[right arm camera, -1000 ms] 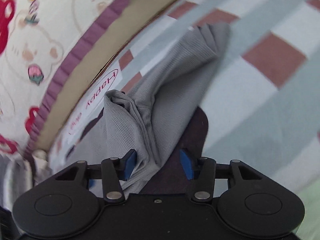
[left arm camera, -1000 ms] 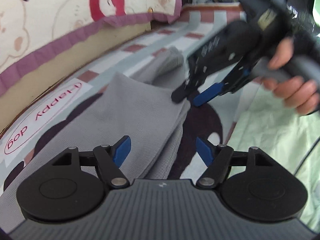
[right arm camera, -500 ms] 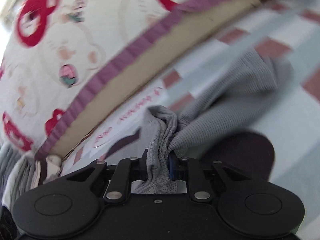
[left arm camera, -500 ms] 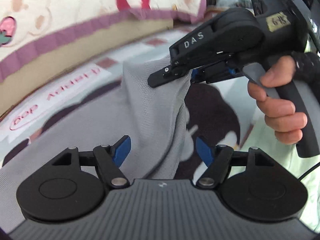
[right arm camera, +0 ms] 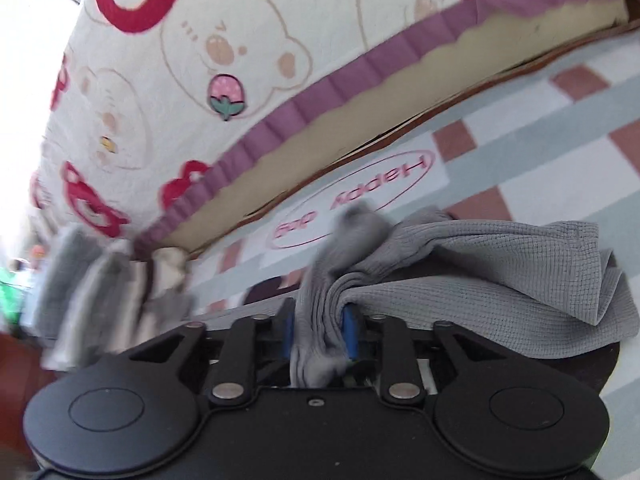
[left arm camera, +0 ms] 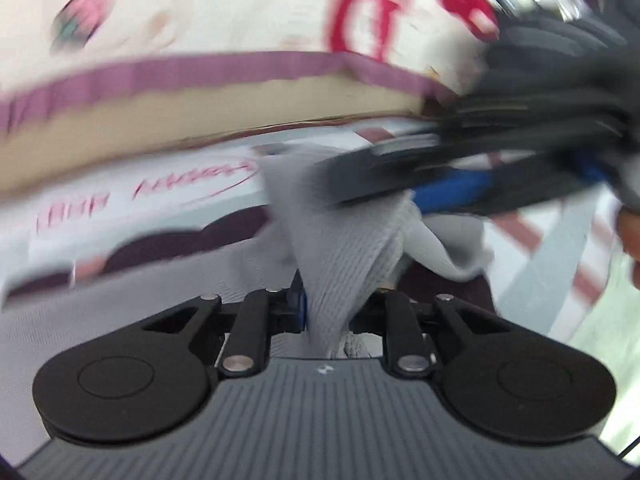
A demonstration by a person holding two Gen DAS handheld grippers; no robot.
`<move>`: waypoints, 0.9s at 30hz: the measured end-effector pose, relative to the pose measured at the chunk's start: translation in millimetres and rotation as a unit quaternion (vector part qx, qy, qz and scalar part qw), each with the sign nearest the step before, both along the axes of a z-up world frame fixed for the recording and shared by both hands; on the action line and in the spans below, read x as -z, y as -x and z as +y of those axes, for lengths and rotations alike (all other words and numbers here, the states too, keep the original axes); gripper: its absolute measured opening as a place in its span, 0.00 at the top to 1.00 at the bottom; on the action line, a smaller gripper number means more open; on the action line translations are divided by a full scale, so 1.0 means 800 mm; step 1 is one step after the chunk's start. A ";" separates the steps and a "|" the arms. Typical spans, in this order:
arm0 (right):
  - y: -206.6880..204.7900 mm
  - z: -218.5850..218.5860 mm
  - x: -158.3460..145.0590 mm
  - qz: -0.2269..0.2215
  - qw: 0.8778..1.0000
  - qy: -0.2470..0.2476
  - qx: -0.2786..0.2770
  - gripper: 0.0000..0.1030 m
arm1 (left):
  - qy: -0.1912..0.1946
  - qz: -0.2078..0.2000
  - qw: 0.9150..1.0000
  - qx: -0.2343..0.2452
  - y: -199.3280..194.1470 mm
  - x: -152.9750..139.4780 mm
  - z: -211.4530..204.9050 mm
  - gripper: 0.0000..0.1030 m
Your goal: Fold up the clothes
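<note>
Left hand-held gripper [left arm camera: 326, 312]: jaws drawn in tight, pinching a bunched fold of the grey garment [left arm camera: 344, 248]. The waffle-knit cloth rises from the blue pads and fans upward, lifted clear of the mat.

Right hand-held gripper [right arm camera: 318, 336]: jaws likewise pressed together on a gathered wad of the grey garment [right arm camera: 500, 276], cloth spilling out behind the blue pads. From this grip the fabric trails rightward in loose folds, drooping onto the dark patch of the mat. In the left wrist view the right hand-held gripper [left arm camera: 400, 184] crosses the upper right, motion-blurred, its tip on the same cloth just above the left grip.

Writing: a red oval on the patterned mat [right arm camera: 560, 140] reads "Happy dog", seen upside down in the right wrist view; in the left wrist view it is too blurred to read. No other legible labels.

Surroundings: the mat bears grey stripes and reddish-brown squares. Behind it stands a bear-print cover [right arm camera: 240, 40] edged with a purple frill. Folded cloths [right arm camera: 100, 280], blurred, sit at the far left.
</note>
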State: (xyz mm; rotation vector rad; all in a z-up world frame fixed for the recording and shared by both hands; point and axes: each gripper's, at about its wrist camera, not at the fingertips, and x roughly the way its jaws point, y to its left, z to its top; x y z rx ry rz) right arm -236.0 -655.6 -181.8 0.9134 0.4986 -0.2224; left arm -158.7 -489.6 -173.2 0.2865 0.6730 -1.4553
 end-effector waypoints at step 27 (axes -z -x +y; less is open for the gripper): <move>-0.096 0.087 0.040 0.288 0.837 0.442 -0.148 0.35 | 0.064 0.066 0.994 -0.053 -0.059 -0.018 0.045 0.89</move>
